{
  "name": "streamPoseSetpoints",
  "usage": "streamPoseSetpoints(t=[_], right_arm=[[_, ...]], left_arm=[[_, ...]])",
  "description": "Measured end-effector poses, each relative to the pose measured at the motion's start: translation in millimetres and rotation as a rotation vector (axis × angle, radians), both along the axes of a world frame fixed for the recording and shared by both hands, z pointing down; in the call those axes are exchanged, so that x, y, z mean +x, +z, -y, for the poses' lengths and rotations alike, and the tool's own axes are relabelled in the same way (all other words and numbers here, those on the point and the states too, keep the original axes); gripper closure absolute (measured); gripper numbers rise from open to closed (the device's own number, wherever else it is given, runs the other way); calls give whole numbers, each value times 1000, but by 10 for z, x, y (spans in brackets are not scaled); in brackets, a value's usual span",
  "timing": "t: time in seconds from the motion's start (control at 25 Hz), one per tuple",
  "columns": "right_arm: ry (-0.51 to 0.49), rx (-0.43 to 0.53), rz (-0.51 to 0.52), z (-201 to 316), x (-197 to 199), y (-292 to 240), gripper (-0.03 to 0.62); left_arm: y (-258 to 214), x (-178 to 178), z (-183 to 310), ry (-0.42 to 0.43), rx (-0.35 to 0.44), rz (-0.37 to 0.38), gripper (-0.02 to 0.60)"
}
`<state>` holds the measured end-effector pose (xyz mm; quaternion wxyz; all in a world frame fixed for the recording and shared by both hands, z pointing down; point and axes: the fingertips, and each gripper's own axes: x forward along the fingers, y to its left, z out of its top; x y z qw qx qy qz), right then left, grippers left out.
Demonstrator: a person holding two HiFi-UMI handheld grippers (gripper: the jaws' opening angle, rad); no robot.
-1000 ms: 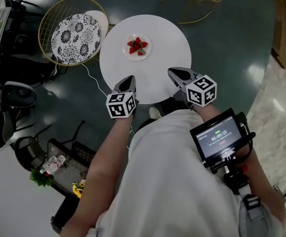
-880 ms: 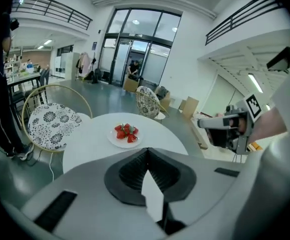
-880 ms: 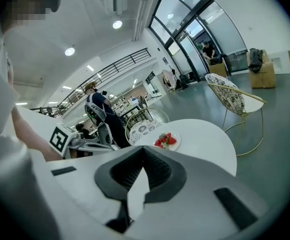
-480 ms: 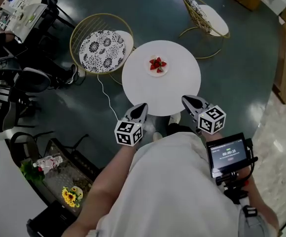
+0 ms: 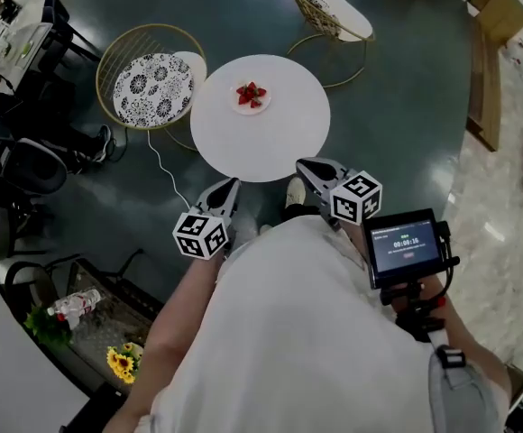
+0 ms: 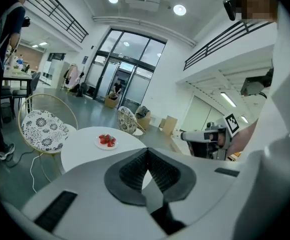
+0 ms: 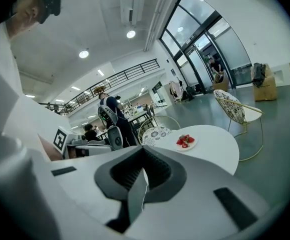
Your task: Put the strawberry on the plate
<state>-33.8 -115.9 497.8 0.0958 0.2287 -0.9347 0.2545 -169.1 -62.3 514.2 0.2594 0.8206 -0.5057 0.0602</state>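
A hall with a dark, glossy floor (image 5: pixel 406 106), seen steeply from above. Nearest to us, the left gripper (image 6: pixel 147 159) and the right gripper (image 7: pixel 143 156) were held level in front of the person's body, short of the near edge of the table and well apart from each other. In both gripper views the ribbed pads met along a single seam with nothing between them: both sets of jaws were closed and empty. A small screen (image 5: pixel 406 246) rode on the right forearm.

Beyond the grippers stood the round white table (image 5: pixel 261 147), bare over its near half. On its far half sat the small white plate (image 5: pixel 254 112), and on it a cluster of red strawberries (image 5: pixel 251 91). We saw no loose fruit on the tabletop, so we judged the placing done, or the task not under way.

We expected a strawberry to be light, soft and easily bruised, its skin slightly slick. We judged the best hold to be across the broad shoulders, just below the green cap, with the jaws closing only until the pads touched; a hold on the tapered tip would likely let it slip out.

Left of the table stood a gold wire chair with a patterned cushion (image 5: pixel 153 87); a second chair (image 5: pixel 334 12) lay farthest off.
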Motion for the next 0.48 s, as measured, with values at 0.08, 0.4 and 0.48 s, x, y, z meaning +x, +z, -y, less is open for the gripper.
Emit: streamPoseSetpoints(t=[0.08, 0.4, 0.48], right_arm=[[1, -5, -3, -111, 0, -4, 588], [9, -1, 1, -8, 75, 130, 588], [7, -4, 6, 80, 103, 183, 588]], left_arm=[[-27, 14, -80, 13, 4, 7, 575], [187, 123, 5, 36, -7, 25, 575], [262, 155, 80, 32, -17, 28, 575]])
